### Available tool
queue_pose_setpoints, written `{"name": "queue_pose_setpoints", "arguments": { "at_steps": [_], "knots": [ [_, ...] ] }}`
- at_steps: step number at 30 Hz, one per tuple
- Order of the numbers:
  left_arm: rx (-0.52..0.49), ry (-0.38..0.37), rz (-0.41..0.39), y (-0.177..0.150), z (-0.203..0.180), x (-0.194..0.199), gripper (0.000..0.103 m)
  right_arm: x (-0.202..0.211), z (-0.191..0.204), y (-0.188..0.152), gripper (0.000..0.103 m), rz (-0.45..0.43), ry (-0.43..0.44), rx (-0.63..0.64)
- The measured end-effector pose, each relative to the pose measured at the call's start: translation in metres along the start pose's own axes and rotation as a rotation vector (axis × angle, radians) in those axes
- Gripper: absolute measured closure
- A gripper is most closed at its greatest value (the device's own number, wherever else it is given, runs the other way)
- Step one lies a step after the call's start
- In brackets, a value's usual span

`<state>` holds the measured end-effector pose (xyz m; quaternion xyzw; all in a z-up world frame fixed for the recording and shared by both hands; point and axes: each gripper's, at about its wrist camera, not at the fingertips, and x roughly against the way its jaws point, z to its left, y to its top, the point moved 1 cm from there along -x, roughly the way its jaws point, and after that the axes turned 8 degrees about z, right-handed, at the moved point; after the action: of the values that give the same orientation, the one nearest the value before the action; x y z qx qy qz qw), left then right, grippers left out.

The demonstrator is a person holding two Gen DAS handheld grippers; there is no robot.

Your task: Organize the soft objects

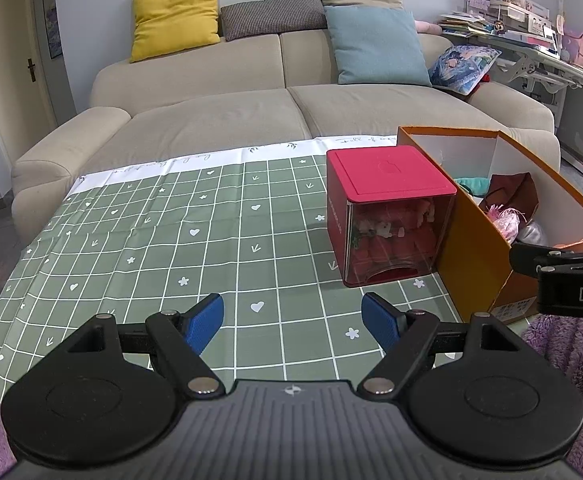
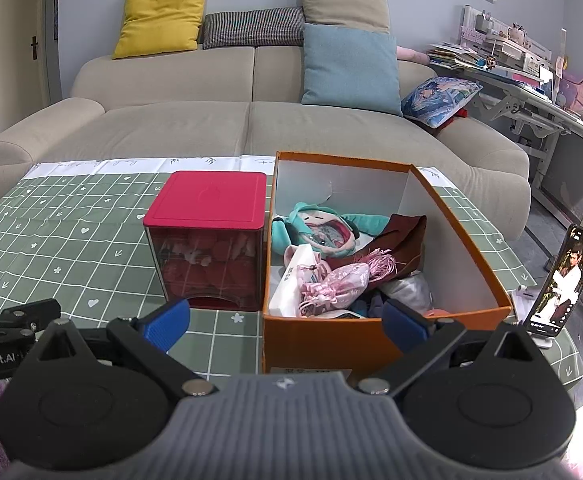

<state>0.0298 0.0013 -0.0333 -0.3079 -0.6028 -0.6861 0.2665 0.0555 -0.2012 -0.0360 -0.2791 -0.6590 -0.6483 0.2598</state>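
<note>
2 pairs of tongs — left tongs (image 1: 292,320), right tongs (image 2: 285,322) — gape empty over the green-checked counter (image 1: 151,240); beige sofa (image 2: 211,128) behind, cluttered desk (image 2: 531,92) beside it.

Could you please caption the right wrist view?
Open right tool facing orange cardboard box of soft toys beside red-lidded clear cube.

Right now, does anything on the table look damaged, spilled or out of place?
Nothing is spilled. One small flaw: the white inner back wall of the orange box has a torn patch above the teal plush doll. The soft things inside lie in a jumbled heap. The red-lidded box stands upright beside it.
</note>
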Motion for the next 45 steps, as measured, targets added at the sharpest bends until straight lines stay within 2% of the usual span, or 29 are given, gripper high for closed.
{"name": "queue_pose_setpoints", "arguments": {
  "at_steps": [45],
  "knots": [
    [0.008, -0.002, 0.006, 0.0004, 0.0032, 0.0007, 0.011, -0.0033, -0.0029, 0.0014, 0.003, 0.003, 0.002, -0.007]
  ]
}}
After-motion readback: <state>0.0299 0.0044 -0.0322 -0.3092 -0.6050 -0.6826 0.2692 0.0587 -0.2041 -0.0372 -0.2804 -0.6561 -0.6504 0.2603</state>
